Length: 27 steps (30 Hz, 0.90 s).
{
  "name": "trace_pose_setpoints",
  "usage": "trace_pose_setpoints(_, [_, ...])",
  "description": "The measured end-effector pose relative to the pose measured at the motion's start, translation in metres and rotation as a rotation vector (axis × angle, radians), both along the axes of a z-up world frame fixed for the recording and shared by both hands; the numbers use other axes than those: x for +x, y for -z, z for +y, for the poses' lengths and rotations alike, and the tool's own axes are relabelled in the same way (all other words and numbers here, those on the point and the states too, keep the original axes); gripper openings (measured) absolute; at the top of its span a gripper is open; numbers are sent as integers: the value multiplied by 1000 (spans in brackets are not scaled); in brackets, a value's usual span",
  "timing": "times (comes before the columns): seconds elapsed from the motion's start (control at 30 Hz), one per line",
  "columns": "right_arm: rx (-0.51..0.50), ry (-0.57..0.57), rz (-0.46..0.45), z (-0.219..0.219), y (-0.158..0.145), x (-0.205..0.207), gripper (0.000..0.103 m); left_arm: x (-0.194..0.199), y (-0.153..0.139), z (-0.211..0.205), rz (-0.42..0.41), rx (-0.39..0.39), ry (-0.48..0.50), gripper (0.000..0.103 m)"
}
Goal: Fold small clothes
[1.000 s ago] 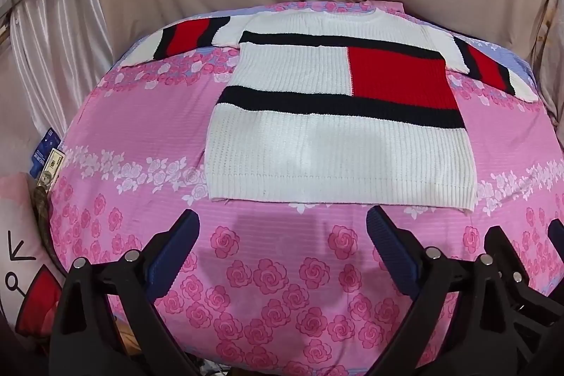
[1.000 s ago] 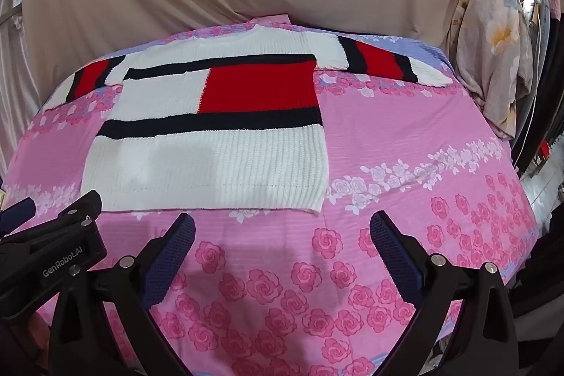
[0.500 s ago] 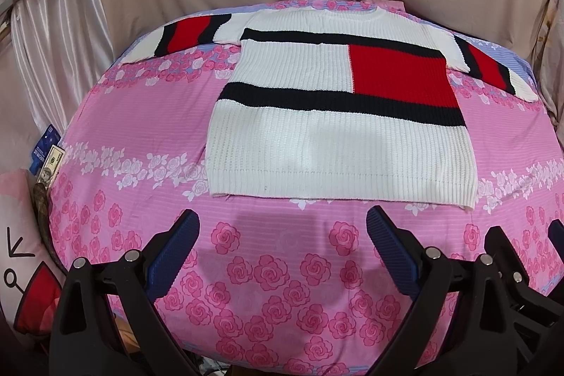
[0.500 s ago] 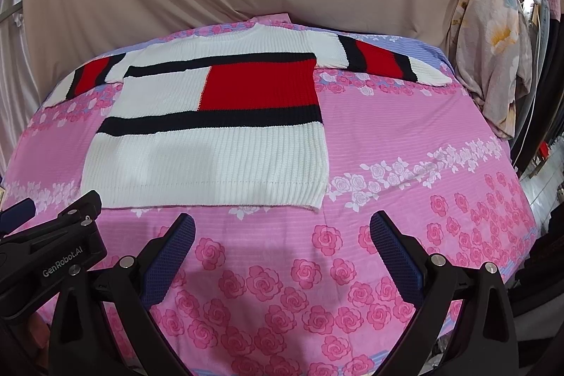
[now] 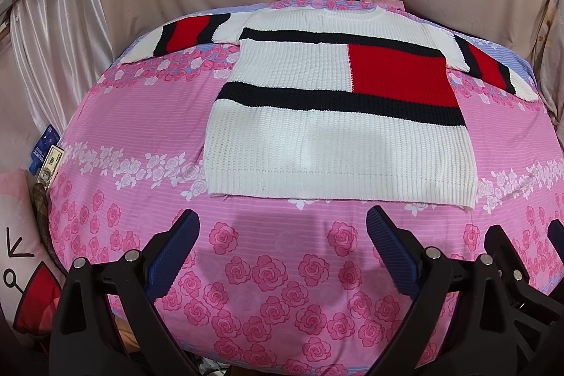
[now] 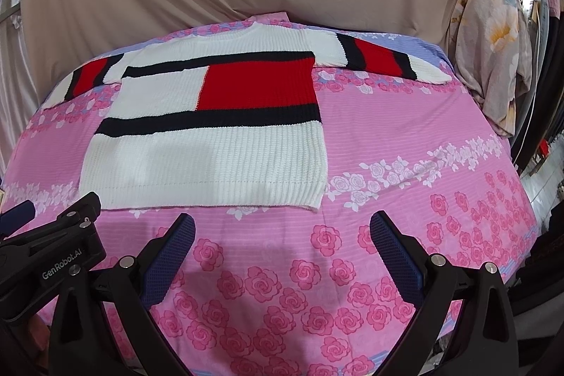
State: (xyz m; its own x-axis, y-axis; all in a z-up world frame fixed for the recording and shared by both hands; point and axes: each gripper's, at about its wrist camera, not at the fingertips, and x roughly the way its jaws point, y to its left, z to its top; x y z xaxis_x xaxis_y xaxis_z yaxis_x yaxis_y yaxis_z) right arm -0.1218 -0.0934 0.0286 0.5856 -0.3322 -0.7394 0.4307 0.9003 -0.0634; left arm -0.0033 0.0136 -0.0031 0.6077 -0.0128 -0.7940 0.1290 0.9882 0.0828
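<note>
Sweater laid flat, both grippers spread wide and empty

Left wrist view: white ribbed knit sweater with a red block and navy stripes (image 5: pixel 338 125) lies flat on the pink rose-print bedsheet (image 5: pixel 134 129), sleeves out to both sides, hem nearest the camera. The left gripper (image 5: pixel 282 235) hovers over bare sheet just short of the hem, jaws wide apart, nothing between them

Right wrist view: same sweater (image 6: pixel 211 129) sits left of centre. The right gripper (image 6: pixel 282 235) is near the hem's right corner, jaws wide apart too, holding nothing. A pale floral cloth (image 6: pixel 493 41) hangs at the right edge
</note>
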Motion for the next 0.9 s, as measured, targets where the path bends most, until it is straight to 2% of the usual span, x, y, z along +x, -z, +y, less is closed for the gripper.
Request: trace_pose_setpoints(0.9, [4, -1, 0, -1, 1, -1, 98, -5, 4, -2, 3, 2, -3, 93])
